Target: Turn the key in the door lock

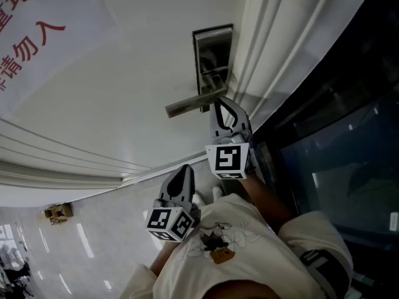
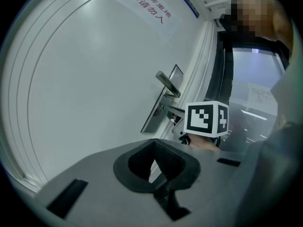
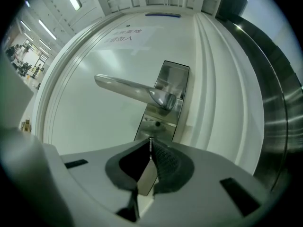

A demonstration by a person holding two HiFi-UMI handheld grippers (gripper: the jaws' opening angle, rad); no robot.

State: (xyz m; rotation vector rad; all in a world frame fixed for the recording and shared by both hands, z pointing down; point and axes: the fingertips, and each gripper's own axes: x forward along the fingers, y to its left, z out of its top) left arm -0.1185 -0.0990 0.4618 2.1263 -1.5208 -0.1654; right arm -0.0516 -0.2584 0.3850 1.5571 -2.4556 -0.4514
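A steel lock plate point(image 3: 173, 82) with a lever handle point(image 3: 130, 88) is fixed to the white door point(image 1: 124, 73). My right gripper point(image 3: 150, 140) is level, just under the handle, its tips together on a thin sliver of metal that looks like the key. In the left gripper view the key point(image 2: 174, 111) juts from the plate point(image 2: 160, 111) toward the right gripper's marker cube point(image 2: 206, 118). My left gripper point(image 1: 185, 173) hangs lower and back from the door, shut and with nothing in it. The keyhole itself is hidden behind the jaws.
Ribbed white door-frame mouldings point(image 1: 280, 48) run beside the lock, with a dark glass panel point(image 1: 349, 148) past them. A sign with red characters point(image 1: 25, 36) is on the door. A small cardboard box point(image 1: 57, 212) sits on the shiny floor.
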